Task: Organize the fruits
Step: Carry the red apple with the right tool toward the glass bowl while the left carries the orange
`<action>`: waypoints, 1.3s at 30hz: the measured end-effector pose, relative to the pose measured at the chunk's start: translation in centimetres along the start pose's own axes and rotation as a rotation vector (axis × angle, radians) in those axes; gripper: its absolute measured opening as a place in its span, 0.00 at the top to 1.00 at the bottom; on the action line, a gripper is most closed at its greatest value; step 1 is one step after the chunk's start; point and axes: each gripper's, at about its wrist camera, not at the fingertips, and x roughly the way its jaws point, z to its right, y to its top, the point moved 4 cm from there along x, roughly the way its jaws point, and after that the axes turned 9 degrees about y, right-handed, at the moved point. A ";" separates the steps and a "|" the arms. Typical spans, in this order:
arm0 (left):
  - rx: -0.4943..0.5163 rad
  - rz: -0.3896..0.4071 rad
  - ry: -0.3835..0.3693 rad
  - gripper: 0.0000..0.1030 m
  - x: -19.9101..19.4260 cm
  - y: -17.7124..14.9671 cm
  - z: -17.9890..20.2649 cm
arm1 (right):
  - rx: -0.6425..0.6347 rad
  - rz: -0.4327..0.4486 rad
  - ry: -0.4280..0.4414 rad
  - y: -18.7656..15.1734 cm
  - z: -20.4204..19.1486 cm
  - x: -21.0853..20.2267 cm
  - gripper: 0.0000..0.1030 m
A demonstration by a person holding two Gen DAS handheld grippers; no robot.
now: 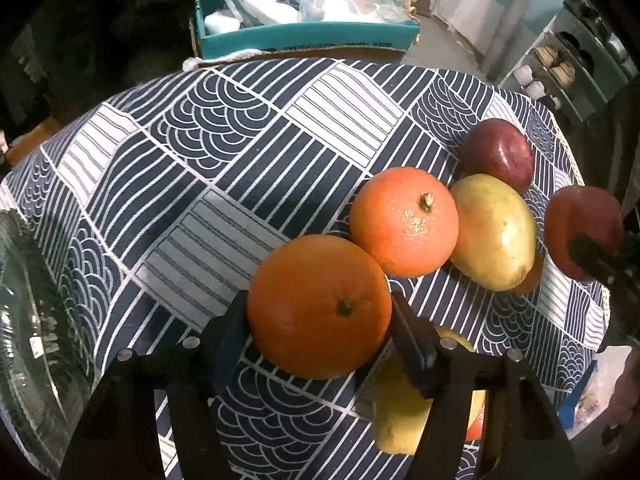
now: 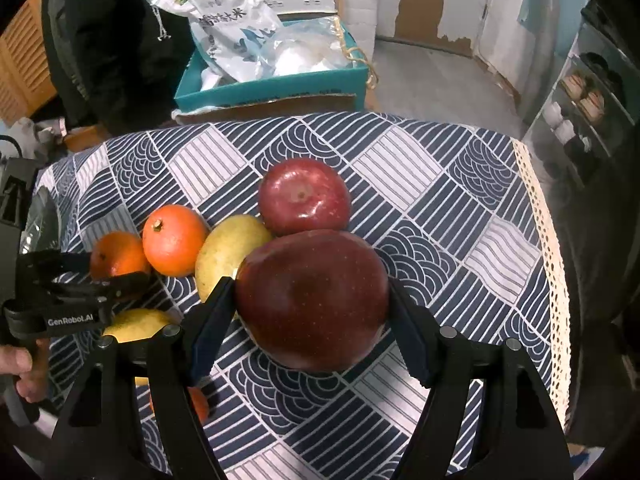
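— What has the left claw (image 1: 320, 312) got?

— An orange (image 1: 319, 307). The two dark fingers sit against its sides, one on each flank, so the claw is pinching it. The claw points steeply down at the patterned cloth (image 1: 224, 152), and the orange sits right at its fingertips.

— And the other fruit on that side?

— Just beyond the held orange, touching it, is a second orange with a stub of stem (image 1: 404, 222). To the right of that one lies a yellow-green mango (image 1: 496, 232), pressed up against it, and past the mango a dark red apple (image 1: 498, 154). Under the claw's right finger there is another yellow fruit (image 1: 400, 416), partly hidden.

— The right claw (image 2: 312, 300)?

— It grips a big dark red apple (image 2: 312, 300). Both fingers press on its sides. From the left camera you can see that same claw off to the far right with its apple (image 1: 580, 228).

— What lies around it?

— Straight ahead of the held apple, a smaller red apple (image 2: 304, 196) rests on the cloth. To its left the mango (image 2: 230, 254), then the stemmed orange (image 2: 174, 240), then the orange in the left claw (image 2: 118, 254). A hand (image 2: 20, 368) shows at the left edge.

— Anything else on the table?

— A glass bowl (image 1: 24, 320) well to the left of the left claw. Beyond the far edge of the table is a teal box (image 2: 272, 92) with bags in it.
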 end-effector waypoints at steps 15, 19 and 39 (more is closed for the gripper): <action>-0.001 0.150 0.060 0.34 -5.8 0.1 -1.4 | -0.053 0.072 0.007 1.6 -2.4 -2.3 0.28; -0.007 0.185 0.058 0.34 -7.7 -0.1 -1.9 | -0.069 0.098 0.018 2.0 -3.3 -3.2 0.28; -0.077 0.320 0.061 0.34 -15.7 -1.0 -4.9 | -0.140 0.206 0.088 4.0 -8.4 -7.4 0.28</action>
